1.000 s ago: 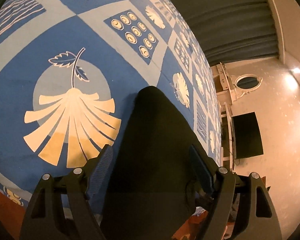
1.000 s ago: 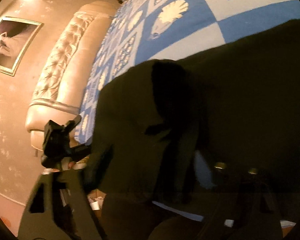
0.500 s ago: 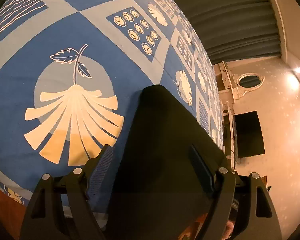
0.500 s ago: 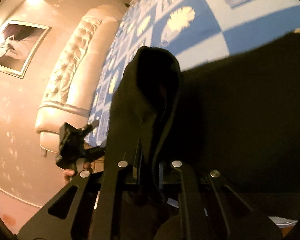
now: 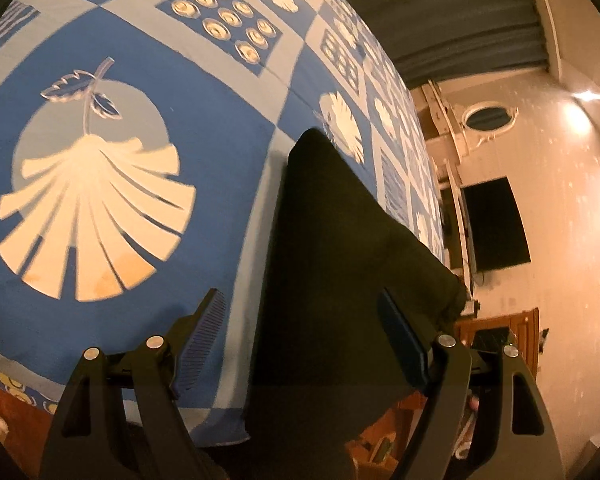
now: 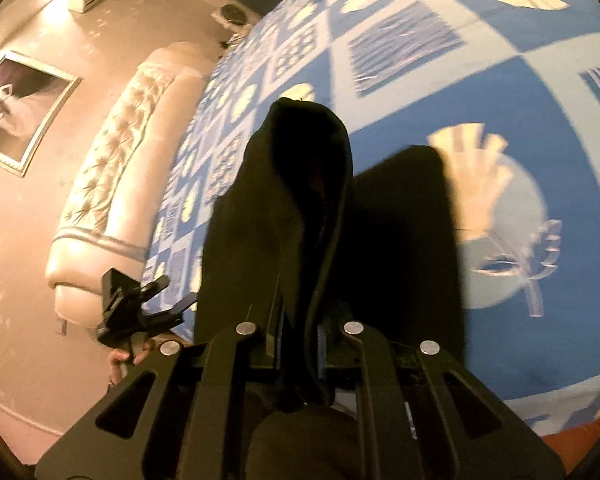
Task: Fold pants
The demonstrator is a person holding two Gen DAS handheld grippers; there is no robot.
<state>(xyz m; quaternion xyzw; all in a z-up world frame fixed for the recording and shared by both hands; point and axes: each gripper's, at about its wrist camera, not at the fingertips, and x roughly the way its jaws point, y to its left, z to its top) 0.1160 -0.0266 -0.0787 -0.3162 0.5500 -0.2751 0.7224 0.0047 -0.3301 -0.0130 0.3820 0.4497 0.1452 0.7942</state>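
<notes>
Near: right tongs [image 6: 296, 344] pinched nearly closed on a raised fold of the black pants [image 6: 300, 208], lifting one edge so it can be carried over for a fold. Left tongs [image 5: 300, 336] spread wide, straddling the pants' [image 5: 332, 280] flat part w/o gripping, prob. to steady it. Mid: rest of garment lies on the bed [image 5: 100, 80], on a blue patterned cover near its edge. Far: headboard [image 6: 116, 184], dark wall screen [image 5: 494, 224]. Hidden: waistband vs. hem indistinguishable, fabric too dark; lower part cut off behind tongs.
</notes>
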